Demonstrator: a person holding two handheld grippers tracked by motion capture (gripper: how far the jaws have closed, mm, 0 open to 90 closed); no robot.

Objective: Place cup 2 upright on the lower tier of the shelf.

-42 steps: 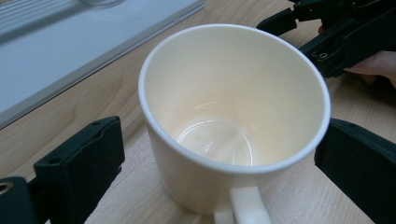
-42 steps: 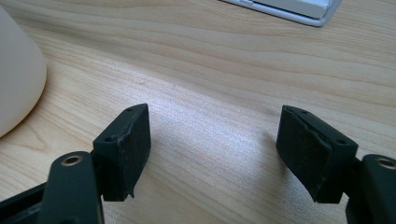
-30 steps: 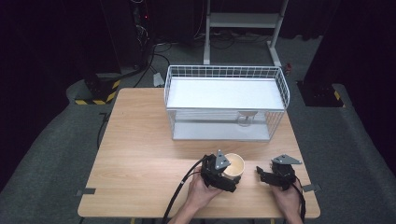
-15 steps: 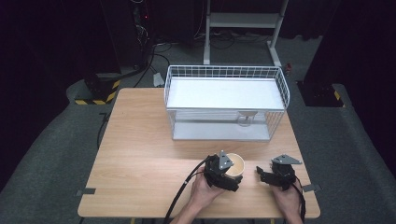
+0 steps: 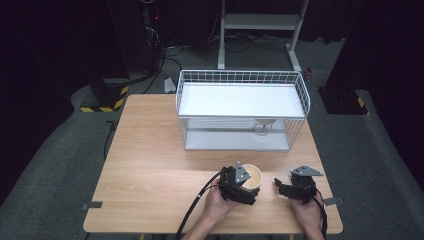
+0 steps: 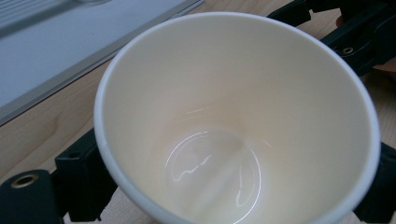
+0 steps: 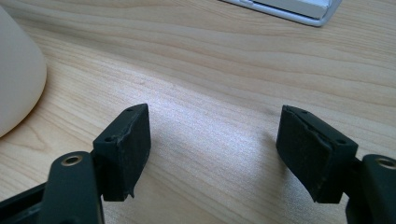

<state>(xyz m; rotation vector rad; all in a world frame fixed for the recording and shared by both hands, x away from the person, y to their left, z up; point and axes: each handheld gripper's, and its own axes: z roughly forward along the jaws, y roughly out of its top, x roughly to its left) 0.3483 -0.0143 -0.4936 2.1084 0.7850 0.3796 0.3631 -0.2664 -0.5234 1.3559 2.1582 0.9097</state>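
My left gripper (image 5: 248, 186) has its jaws clamped around the empty paper cup (image 5: 250, 176) at six o'clock on the table (image 5: 150, 150) — barely shifted over the last second. My right gripper (image 5: 281, 187) waits at three o'clock of it, jaws spread, holding nothing — I judge a handover or lift comes next.

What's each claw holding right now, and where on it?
Left claw is clamped on the cream paper cup, jaws on opposite sides of its outer wall just under the rim. Right claw is open over the wooden table, holding nothing.
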